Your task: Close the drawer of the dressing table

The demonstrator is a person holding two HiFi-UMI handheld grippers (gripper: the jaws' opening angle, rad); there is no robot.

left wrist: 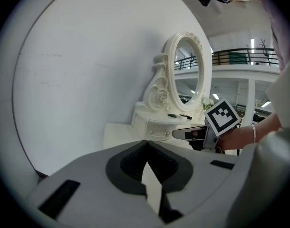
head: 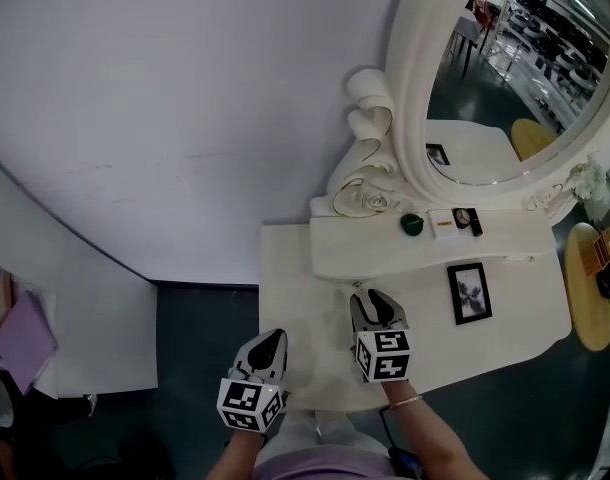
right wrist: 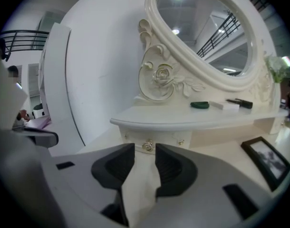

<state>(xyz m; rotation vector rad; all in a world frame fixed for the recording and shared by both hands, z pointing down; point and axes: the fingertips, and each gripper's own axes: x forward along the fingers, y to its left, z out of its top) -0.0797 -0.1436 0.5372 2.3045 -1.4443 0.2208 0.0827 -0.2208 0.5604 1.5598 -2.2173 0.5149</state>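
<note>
Drawer (right wrist: 168, 137) looks pushed home; my right gripper (head: 373, 300), half open and empty, faces its knob (right wrist: 148, 145); left gripper (left wrist: 146, 146) closed; next, withdraw.

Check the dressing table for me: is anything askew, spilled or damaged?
Nothing stands out. The drawer looks pushed in under the shelf. The green item on that shelf and the picture frame look in order, and no spill or damage shows.
</note>
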